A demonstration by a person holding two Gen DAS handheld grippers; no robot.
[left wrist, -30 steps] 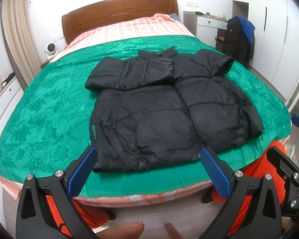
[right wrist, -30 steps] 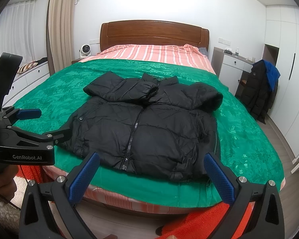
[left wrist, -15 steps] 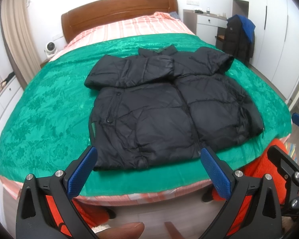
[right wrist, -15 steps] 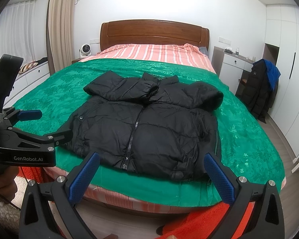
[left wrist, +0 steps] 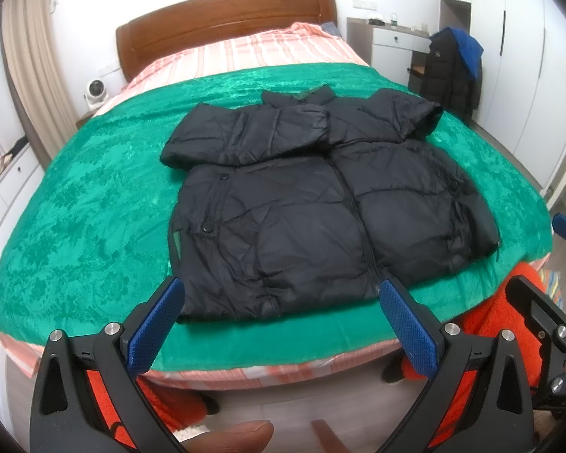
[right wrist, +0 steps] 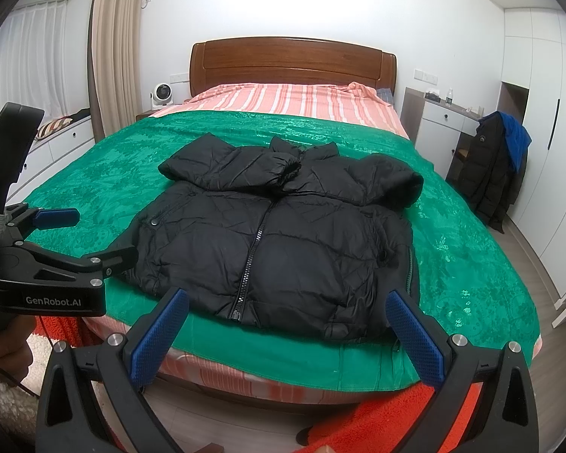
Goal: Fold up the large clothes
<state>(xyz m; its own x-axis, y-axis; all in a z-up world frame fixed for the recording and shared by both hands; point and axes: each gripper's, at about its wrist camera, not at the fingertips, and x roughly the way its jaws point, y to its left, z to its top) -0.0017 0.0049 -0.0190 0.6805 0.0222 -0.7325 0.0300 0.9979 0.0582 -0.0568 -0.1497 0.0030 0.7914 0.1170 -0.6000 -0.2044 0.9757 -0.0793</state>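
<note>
Both tongs [left wrist: 281, 294] [right wrist: 286, 307] have edged closer to the jacket [left wrist: 320, 207], still spread.

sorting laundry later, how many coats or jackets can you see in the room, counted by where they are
On the bed: 1, the black puffer jacket lying flat on the green bedspread, sleeves folded in.
By the desk: 2, a black coat with a blue garment draped over it.
Total: 3
</note>
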